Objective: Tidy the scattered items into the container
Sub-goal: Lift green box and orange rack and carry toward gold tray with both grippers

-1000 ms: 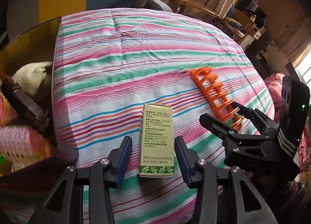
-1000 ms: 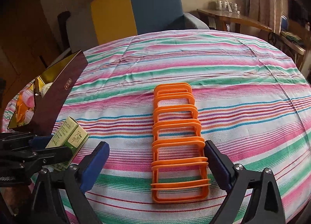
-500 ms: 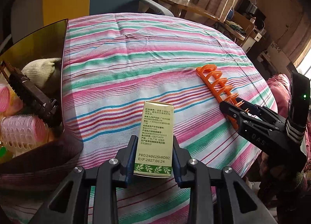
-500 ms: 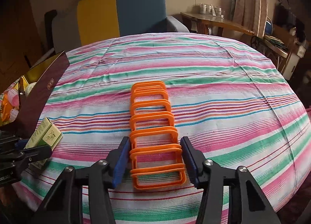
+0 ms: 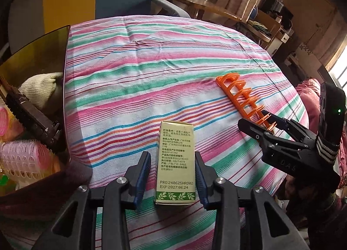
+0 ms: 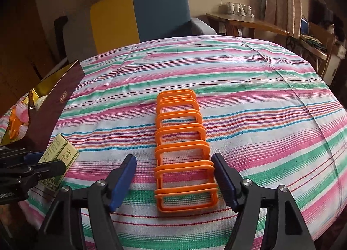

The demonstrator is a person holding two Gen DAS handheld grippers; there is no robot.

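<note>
1. Fingers of the left gripper [image 5: 173, 176] sit on both sides of the small green and cream cardboard box [image 5: 176, 163] at the bottom middle of the left wrist view. They have just been opening. A thin gap shows on the left side, and the right pad is right at the box edge, so the box is between them but not squeezed.
2. Fingers of the right gripper [image 6: 174, 181] stand apart on both sides of the long orange plastic rack [image 6: 183, 152] at the bottom middle of the right wrist view. They have just been opening too. The left pad is well away from the rack, and the right pad is just beside it.
3. Both things lie on the round table with the pink, green and white striped cloth [image 5: 169, 59].
4. The dark brown box with the shiny gold inside [image 5: 39, 54] sits at the left edge of the left wrist view, near the small box.
5. Inside it are pink hair rollers [image 5: 23, 159], a cream knitted glove [image 5: 39, 87] and a dark brown comb-like thing [image 5: 32, 122].
6. The tall wall of that box stands between the small box and the space inside.
7. Behind the table, at the top of the right wrist view, are a blue and yellow chair [image 6: 141, 11] and a wooden side table [image 6: 245, 24].
</note>
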